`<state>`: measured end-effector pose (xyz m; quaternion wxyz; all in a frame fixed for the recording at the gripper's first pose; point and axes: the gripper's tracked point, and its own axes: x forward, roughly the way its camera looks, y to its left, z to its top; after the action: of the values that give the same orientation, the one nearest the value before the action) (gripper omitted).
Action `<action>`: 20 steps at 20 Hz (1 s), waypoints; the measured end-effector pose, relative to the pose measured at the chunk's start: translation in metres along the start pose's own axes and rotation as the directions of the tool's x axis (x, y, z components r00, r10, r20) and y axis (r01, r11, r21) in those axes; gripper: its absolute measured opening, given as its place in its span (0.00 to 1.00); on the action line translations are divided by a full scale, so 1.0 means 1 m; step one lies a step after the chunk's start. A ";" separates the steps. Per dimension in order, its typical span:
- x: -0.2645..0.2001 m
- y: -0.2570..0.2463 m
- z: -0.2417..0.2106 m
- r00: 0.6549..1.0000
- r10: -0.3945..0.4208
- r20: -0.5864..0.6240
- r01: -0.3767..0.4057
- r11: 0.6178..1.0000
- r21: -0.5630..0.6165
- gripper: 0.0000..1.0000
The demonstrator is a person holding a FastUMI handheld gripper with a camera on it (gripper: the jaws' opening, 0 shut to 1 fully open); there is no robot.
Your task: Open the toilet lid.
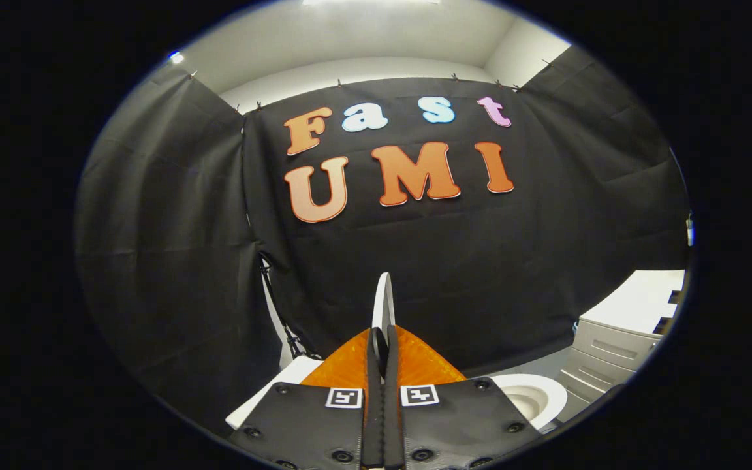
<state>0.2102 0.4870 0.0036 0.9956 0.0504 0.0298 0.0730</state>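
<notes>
Gripping the toilet lid (384, 301) by its free edge, with the gripper (382, 346) brought narrow, both fingers pressed flat against the thin white panel from either side. Standing edge-on and close to upright between the fingertips, rising just beyond them against the black cloth wall (480, 261). Showing, lower and to the right past the fingers, the toilet seat (532, 395) with its open bowl, already uncovered. Sitting further right, a white drawer cabinet (617, 346), well apart from the lid.

Judging from the thin profile: a light, rigid plastic shell, stiff enough not to bend under the pinch, but smooth and glossy, so likely slippery under the pads. Best held where held now, at the rim farthest from the hinge, for the longest lever and least effort. Swinging on a hinge low at the back, hidden here behind the fingers, so any pull should follow that arc rather than drag straight. Probably near the end of the travel; cannot tell whether the lid already rests against anything behind. Easing off gently seems wise, since a lid short of its balance point could drop back and slam on the seat.
</notes>
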 end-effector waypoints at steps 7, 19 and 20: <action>-0.001 0.058 -0.007 0.998 0.058 -0.014 -0.058 0.996 -0.064 0.08; -0.005 0.122 -0.030 0.992 0.119 -0.051 -0.126 0.977 -0.172 0.09; -0.006 0.120 -0.029 0.993 0.109 -0.047 -0.116 0.978 -0.176 0.10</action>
<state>0.1850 0.6066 -0.0124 0.9897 -0.0387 0.0387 0.1324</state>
